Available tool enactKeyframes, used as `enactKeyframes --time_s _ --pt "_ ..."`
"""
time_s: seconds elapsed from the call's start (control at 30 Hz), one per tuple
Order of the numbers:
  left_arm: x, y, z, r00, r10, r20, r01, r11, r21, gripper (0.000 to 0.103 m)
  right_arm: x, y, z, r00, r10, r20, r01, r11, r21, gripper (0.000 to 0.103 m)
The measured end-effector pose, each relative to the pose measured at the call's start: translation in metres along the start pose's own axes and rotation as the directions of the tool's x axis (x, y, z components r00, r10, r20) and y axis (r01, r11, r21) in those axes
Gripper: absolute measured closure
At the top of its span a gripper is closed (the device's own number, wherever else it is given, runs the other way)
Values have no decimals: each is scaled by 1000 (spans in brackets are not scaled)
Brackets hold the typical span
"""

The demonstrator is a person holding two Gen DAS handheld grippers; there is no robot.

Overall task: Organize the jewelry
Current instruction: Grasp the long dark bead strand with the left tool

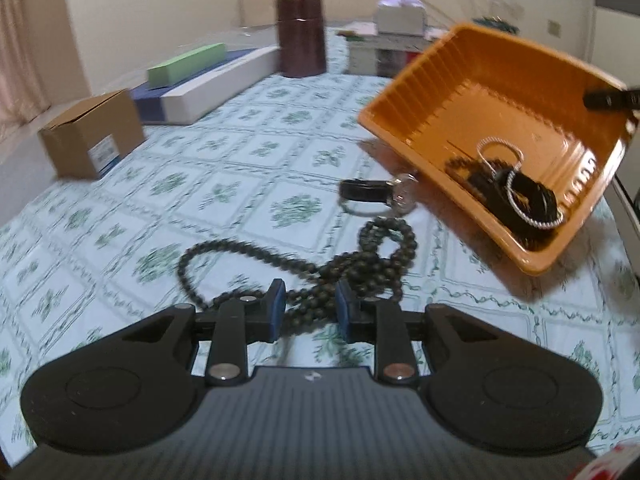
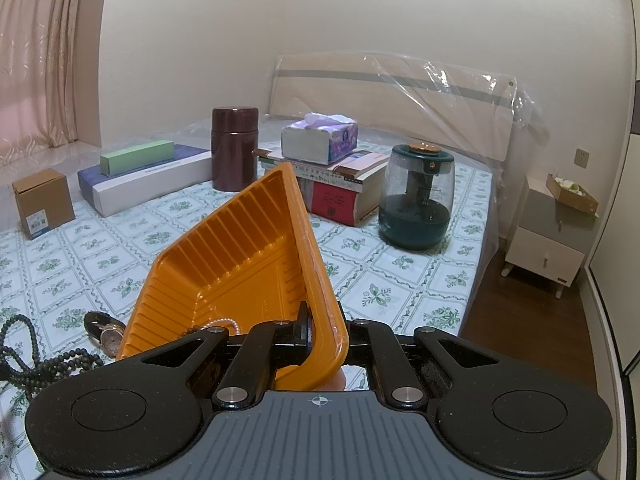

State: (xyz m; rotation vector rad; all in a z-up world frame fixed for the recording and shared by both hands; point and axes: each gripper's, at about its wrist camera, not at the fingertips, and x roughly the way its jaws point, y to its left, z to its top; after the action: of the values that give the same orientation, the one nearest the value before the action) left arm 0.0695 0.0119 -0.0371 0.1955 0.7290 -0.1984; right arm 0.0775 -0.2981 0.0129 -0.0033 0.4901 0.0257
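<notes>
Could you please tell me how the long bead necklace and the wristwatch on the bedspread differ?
The bead necklace is a long strand of small dark beads sprawled in loose loops; the wristwatch is a compact closed band with a shiny case. The necklace runs between the left gripper fingers; the watch lies farther off, beside the orange tray. Both remain outside the tray.

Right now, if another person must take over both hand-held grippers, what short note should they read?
Right hand-held gripper: shut on the rim of the orange tray, holding it tilted above the bed.
Left hand-held gripper: partly open, low over the dark bead necklace; beads lie between the pads, not clearly gripped.
Done: a pearl bracelet and dark pieces already lie in the tray's low corner.
Left: the bead necklace and the wristwatch, both on the bedspread beside the tray.
</notes>
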Motion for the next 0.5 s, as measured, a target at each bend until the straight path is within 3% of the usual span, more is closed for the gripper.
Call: enactKeyframes --time_s 0.5 --pt "32 -26 6 999 -13 -51 23 979 203 80 0 -3 -1 1000 -3 -3 3 1000 1 95"
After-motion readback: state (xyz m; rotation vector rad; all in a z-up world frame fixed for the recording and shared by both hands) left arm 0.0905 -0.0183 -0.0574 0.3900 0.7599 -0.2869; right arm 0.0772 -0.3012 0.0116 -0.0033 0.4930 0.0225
